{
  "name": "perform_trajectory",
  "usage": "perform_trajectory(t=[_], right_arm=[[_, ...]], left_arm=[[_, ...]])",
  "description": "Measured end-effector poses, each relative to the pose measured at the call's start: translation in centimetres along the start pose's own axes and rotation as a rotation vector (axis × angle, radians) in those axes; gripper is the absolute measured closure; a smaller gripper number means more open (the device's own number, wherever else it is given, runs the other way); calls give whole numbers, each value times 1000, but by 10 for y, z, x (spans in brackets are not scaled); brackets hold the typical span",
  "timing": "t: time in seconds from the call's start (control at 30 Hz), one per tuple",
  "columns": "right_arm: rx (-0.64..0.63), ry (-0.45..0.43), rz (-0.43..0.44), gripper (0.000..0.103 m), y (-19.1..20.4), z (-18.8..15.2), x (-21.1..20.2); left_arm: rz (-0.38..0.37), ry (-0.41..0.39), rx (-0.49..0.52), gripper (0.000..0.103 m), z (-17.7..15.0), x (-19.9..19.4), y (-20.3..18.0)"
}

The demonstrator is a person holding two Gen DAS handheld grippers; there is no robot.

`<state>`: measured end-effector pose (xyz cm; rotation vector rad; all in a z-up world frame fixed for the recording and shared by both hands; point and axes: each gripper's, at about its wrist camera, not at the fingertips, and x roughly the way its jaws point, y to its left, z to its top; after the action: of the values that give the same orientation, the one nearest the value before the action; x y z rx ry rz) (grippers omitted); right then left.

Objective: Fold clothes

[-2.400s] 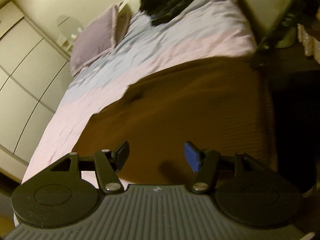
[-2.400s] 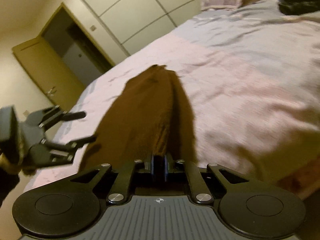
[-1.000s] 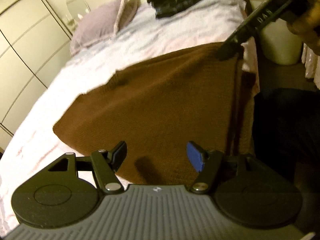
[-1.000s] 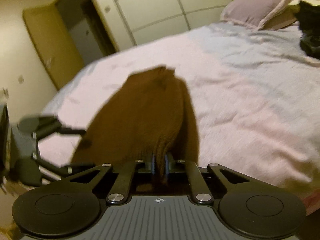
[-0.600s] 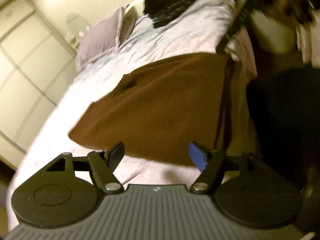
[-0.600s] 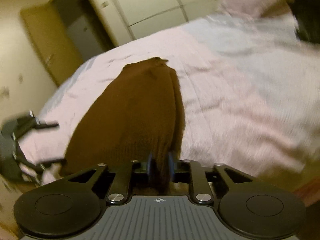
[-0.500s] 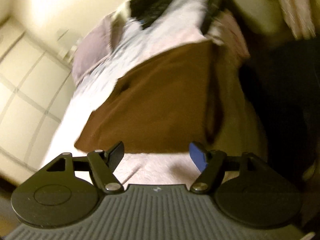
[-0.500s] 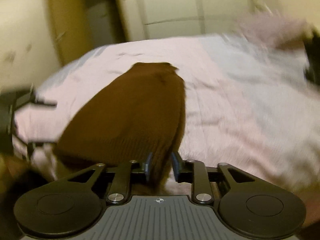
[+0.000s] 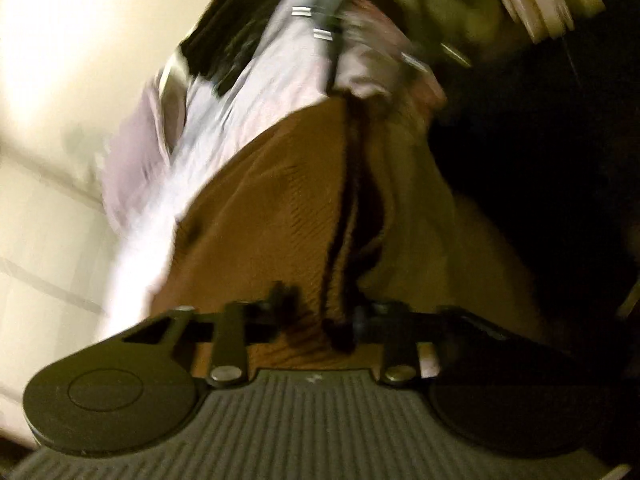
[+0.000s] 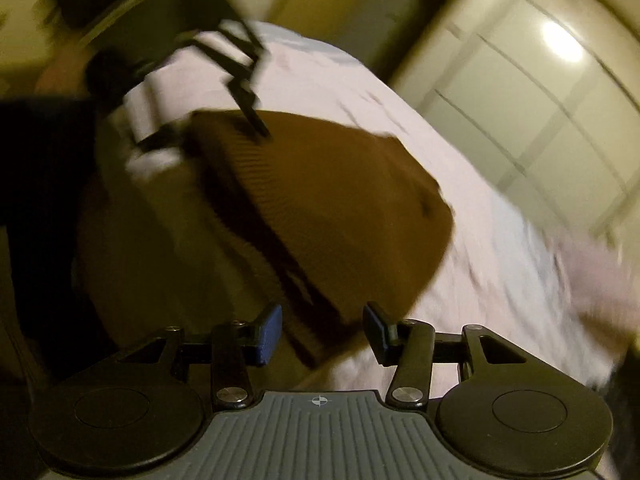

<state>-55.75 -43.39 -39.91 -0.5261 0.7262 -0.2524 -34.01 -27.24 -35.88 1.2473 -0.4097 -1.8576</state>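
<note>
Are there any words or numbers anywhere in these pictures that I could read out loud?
None: no words or numbers can be read.
The brown garment shows no label or print.
The right gripper carries only a small round crosshair mark, not a letter.
The left gripper has a tiny pale mark, too blurred to read.

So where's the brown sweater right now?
The brown sweater lies folded on the pink bed cover at the near bed edge, its corners between both tools' fingers; the black clothes sit far behind.
</note>
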Motion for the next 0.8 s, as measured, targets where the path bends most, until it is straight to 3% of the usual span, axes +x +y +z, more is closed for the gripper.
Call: perform_trajectory(t=[0.1,0.2,0.33,0.53,0.57,0.6,0.7,0.8], right_arm=[[-116,-42,6,40,11,3,9],[-208,-72,-29,36,15,4,23],[-260,-100,-60,36,6,1,40],[-311,-155,-102,38,-5,-1,53],[-340,-140,-102,50,-7,-4,59],[-363,-117,-92,83,-10,-7,65],[-333,-84,-54,89,-21,-4,67],[-297,-82,-63,91,-29,12,45]], left_arm=[[-55,-41,-256,86,1,-9,44],[-49,-66,-345,87,1,-13,72],[-47,-73,-312,87,5,-12,82],[-21,-47,-193,85,5,-6,59],[-16,-29,-157,85,5,-3,52],[-10,-11,-120,86,5,0,46],[-16,24,-40,90,9,0,29],[-39,-2,-51,91,18,-24,24]])
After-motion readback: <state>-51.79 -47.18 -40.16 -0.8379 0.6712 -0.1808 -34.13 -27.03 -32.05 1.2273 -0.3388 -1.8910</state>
